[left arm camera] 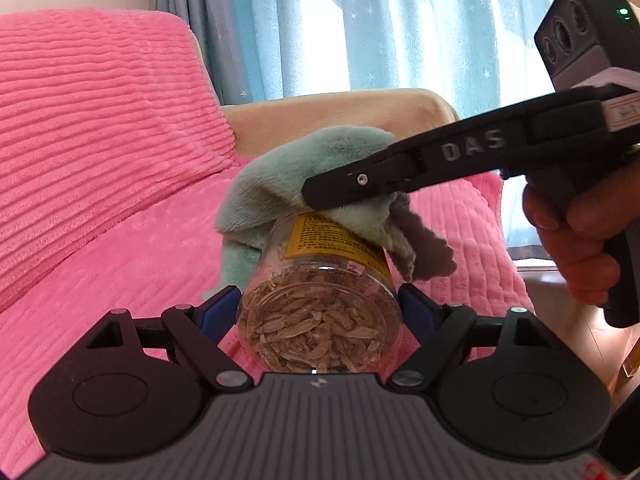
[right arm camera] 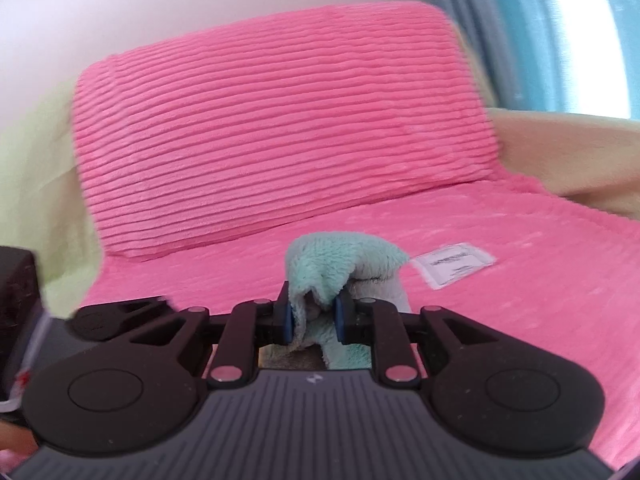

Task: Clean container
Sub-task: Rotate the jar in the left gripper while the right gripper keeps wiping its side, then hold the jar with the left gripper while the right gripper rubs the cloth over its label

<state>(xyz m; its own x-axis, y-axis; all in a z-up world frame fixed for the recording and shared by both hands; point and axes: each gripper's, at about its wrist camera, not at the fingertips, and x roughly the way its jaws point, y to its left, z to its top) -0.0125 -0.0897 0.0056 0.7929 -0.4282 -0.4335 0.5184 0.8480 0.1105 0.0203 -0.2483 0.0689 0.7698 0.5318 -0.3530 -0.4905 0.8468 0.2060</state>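
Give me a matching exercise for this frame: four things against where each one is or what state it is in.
Things:
1. clear jar
2. green cloth
3. white label
4. pink cushion

States:
A. lying flat on the pink seat cover
B. clamped in the right gripper
C. propped up at the back of the seat
D. clamped in the left gripper

Pairs: 1-D, 2-B, 3-A, 4-C
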